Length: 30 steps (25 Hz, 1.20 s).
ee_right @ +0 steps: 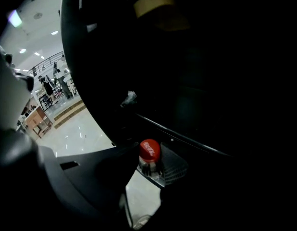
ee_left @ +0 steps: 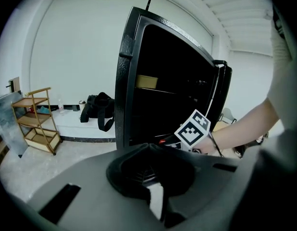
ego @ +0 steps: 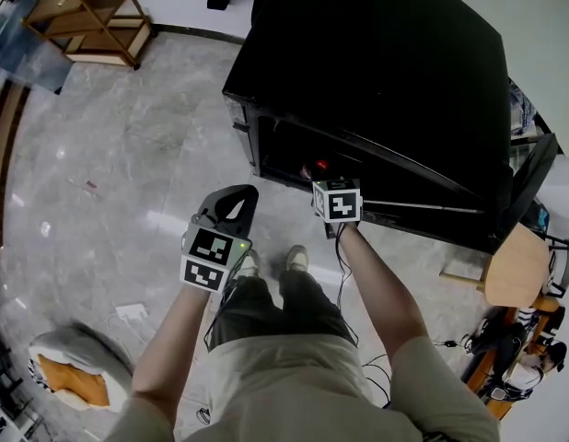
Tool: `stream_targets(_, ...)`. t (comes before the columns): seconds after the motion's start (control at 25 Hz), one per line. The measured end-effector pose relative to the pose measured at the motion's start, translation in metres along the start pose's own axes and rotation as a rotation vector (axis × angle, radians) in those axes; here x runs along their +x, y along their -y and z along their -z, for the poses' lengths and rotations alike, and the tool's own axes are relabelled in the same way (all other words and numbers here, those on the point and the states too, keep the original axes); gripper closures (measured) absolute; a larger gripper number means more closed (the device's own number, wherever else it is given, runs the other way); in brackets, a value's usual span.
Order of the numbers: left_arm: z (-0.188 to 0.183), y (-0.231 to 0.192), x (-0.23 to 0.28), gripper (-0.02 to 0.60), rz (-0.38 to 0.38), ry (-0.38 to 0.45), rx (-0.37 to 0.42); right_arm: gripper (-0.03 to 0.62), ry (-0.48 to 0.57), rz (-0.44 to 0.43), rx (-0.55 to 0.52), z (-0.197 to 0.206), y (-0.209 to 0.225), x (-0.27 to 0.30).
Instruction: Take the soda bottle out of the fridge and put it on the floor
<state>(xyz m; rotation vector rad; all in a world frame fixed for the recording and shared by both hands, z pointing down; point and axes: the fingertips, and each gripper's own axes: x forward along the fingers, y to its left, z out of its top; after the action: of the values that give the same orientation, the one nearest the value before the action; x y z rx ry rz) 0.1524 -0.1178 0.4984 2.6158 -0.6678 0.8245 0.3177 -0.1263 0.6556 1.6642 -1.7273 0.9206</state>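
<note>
Red-capped soda bottle (ee_right: 149,151) inside black fridge (ego: 386,72), neck tight between right tongs (ee_right: 151,166); left tongs (ee_left: 149,148) together, empty.

The right gripper (ee_right: 151,160) clamps the soda bottle (ee_right: 149,150) under its red cap at lower centre; the dark fridge (ee_right: 211,81) fills the right, pale floor (ee_right: 79,133) at left.

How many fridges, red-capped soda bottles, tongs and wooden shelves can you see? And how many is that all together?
fridge: 1
soda bottle: 1
tongs, left and right: 2
wooden shelf: 1
Total: 5
</note>
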Motion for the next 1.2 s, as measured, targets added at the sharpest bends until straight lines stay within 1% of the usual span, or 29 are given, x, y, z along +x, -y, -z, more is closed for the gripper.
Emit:
stream_targets(0.36, -0.039, 0.022, -0.038, 0.574, 0.022, 0.022, 0.033, 0.48, 0.034, -0.045, -0.02, -0.033, -0.024, -0.089)
stream_targets(0.56, -0.061, 0.042, -0.062, 0.574, 0.03, 0.033, 0.045, 0.48, 0.033, -0.04, -0.069, -0.039, -0.027, -0.139)
stream_targets(0.72, -0.074, 0.056, -0.084, 0.574, 0.031, 0.041, 0.063, 0.48, 0.058, -0.058, -0.085, -0.052, -0.036, -0.185)
stream_targets(0.88, -0.082, 0.069, -0.104, 0.574, 0.031, 0.05, 0.072, 0.48, 0.08, -0.07, -0.113, -0.064, -0.046, -0.226)
stream_targets(1.04, -0.083, 0.087, -0.12, 0.574, 0.044, 0.05, 0.092, 0.479, 0.091, -0.078, -0.177, -0.07, -0.06, -0.262)
stream_targets(1.2, -0.081, 0.102, -0.131, 0.574, 0.06, 0.048, 0.108, 0.48, 0.107, -0.111, -0.197, -0.074, -0.072, -0.288)
